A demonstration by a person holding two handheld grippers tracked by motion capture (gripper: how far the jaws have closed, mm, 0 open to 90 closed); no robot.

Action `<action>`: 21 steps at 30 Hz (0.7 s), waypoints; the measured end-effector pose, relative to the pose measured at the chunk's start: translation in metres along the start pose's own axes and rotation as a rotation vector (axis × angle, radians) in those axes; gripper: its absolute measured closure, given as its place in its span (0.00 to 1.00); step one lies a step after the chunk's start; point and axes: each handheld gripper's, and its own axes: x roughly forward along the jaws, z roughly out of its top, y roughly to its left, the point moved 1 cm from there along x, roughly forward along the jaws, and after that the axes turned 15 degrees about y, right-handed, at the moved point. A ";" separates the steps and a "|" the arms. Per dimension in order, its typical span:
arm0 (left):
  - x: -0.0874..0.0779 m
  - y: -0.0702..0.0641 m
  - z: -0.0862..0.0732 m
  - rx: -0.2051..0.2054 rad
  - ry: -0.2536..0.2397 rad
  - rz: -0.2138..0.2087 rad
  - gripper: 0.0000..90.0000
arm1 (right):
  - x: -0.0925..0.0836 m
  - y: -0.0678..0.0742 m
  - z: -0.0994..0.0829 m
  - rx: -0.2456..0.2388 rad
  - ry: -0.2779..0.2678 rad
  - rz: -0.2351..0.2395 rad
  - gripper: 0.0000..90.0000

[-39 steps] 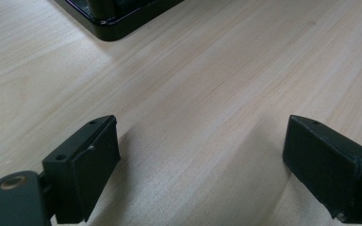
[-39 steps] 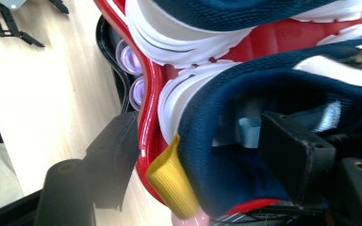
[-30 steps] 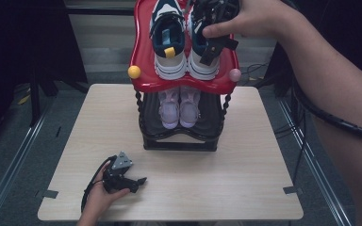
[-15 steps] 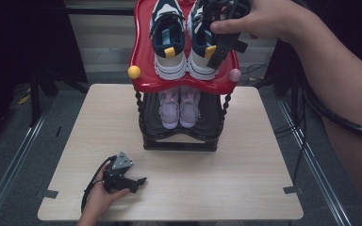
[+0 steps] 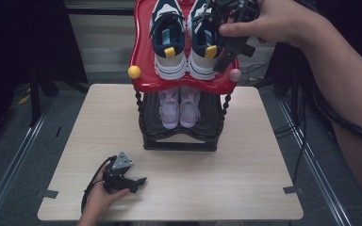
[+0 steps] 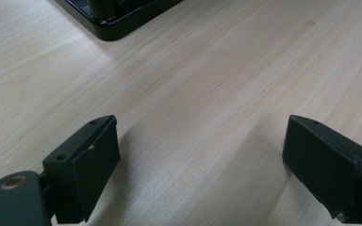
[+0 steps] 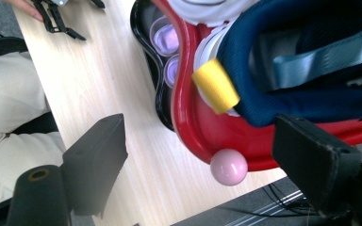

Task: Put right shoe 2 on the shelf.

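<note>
Right gripper (image 5: 224,35) at the red rack (image 5: 143,70) edge
Its jaws gaped beside the navy sneaker (image 5: 202,40); left gripper (image 5: 132,181) lay open, well clear of it.

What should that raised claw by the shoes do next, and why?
Probably ease the right claw down onto the right navy sneaker's heel and close. Its jaws stand open beside the heel, gripping nothing, above the red shelf.

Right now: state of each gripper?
Left gripper: open, empty, resting on the table.
Right gripper: open, holding nothing, beside the navy sneaker on the red shelf.
</note>
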 end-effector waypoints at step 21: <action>0.000 0.000 0.000 0.000 0.000 0.000 0.12 | 0.012 0.009 -0.015 -0.058 0.127 0.085 0.21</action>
